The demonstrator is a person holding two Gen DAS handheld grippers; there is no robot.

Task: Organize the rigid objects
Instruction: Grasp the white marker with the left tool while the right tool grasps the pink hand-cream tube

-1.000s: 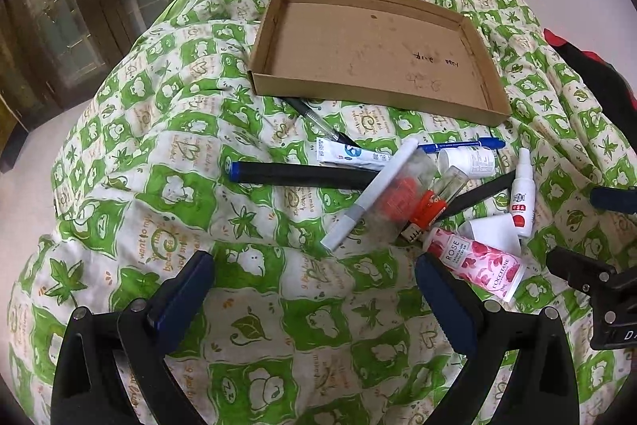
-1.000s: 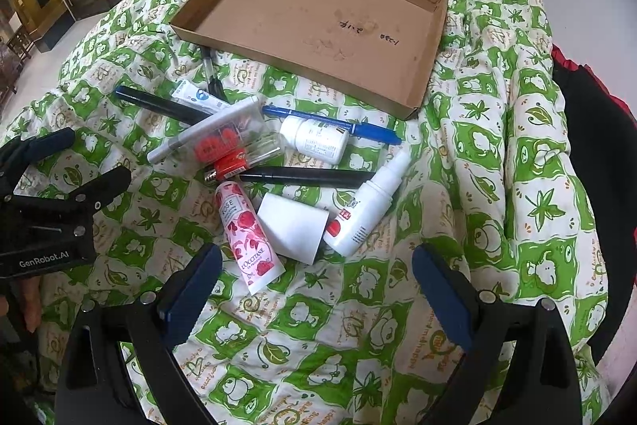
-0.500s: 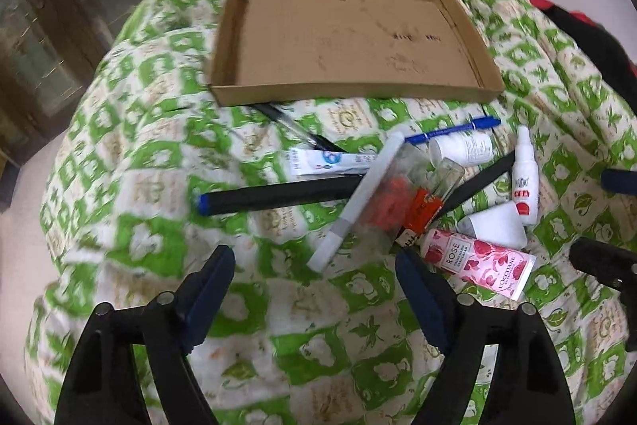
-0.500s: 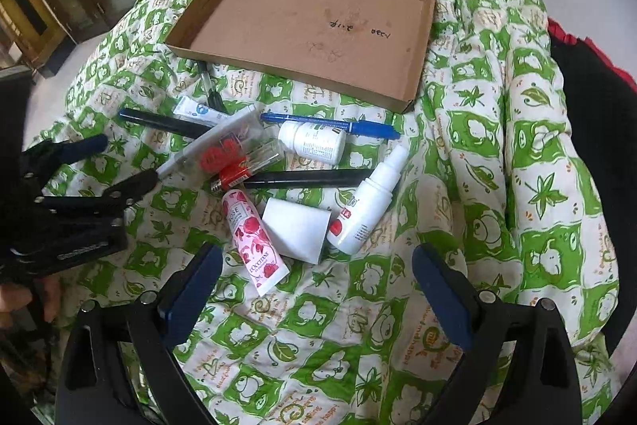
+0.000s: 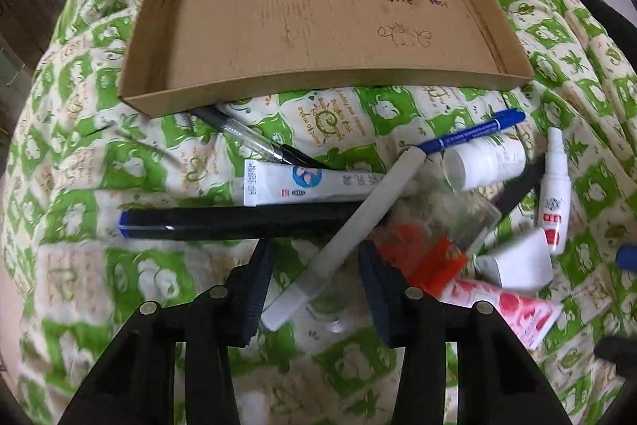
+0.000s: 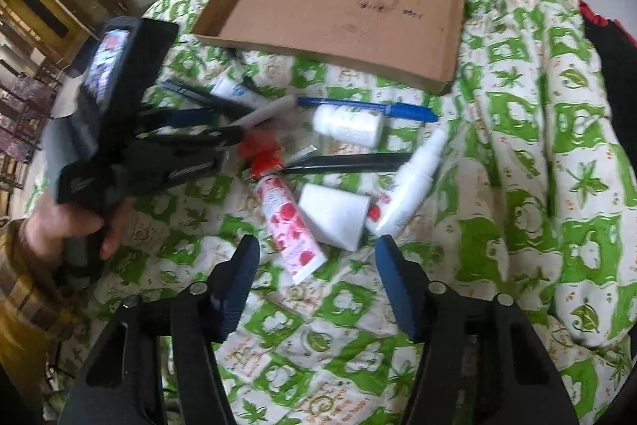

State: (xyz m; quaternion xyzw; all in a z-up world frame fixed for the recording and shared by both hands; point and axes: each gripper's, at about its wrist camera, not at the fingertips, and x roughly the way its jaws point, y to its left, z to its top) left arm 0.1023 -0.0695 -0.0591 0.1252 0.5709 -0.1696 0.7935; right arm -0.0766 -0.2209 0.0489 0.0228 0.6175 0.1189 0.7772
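While the cardboard tray sits empty at the far end of the green quilt, the left gripper has dropped in over the jumble of pens and tubes just in front of it. Its jaws have just been closing and now straddle a white pen, not yet pressing it. The right gripper has narrowed too, holding nothing, with a rose-print tube lying ahead of it. Likely the first pickup is starting.
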